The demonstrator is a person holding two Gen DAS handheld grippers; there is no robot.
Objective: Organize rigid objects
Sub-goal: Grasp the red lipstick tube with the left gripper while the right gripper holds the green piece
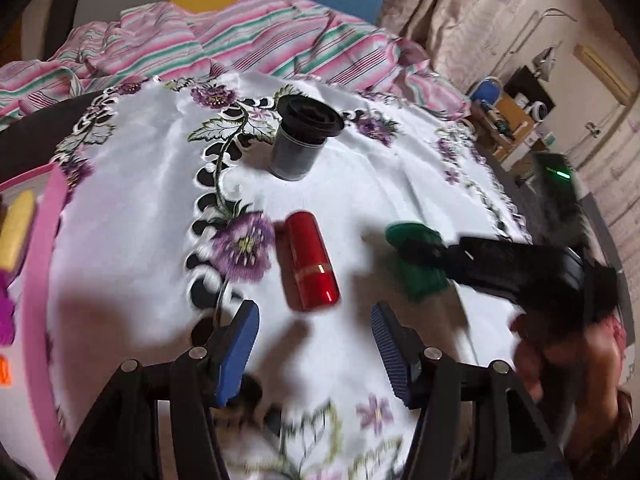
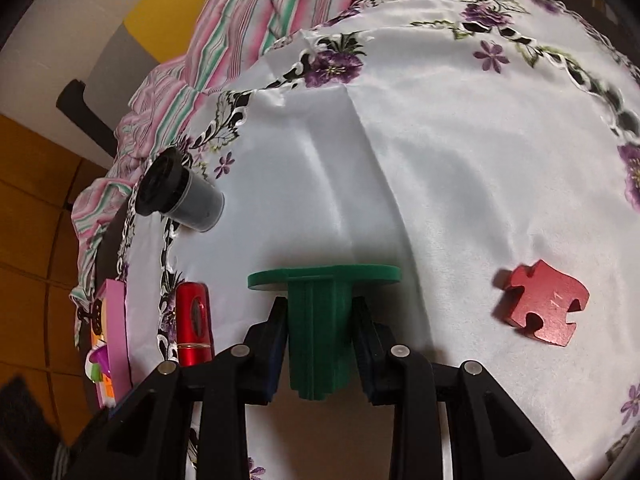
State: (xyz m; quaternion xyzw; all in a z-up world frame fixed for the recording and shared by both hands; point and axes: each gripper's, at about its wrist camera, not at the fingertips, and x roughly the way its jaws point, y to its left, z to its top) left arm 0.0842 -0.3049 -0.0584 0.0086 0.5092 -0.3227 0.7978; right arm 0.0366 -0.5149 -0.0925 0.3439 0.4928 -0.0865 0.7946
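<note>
R gripper (image 2: 320, 332) is clamped on the green plastic piece (image 2: 320, 320), fingers on either side of its ribbed stem, flat disc end pointing fwd, held above the white floral tablecloth (image 2: 440, 160). L gripper (image 1: 314, 344) is spread wide w/ nothing between its blue pads (image 1: 236, 352), hovering just short of the red cylinder (image 1: 310, 260), which lies on its side on the cloth. Beyond it a black-lidded grey jar (image 1: 300, 140) stands upright. Red puzzle piece (image 2: 540, 304) lies flat to the R of the green piece, apart from it. Pink tray (image 1: 44, 280) w/ small colored bits sits at the far L edge. Striped fabric (image 1: 240, 40) is bunched behind the cloth.
</note>
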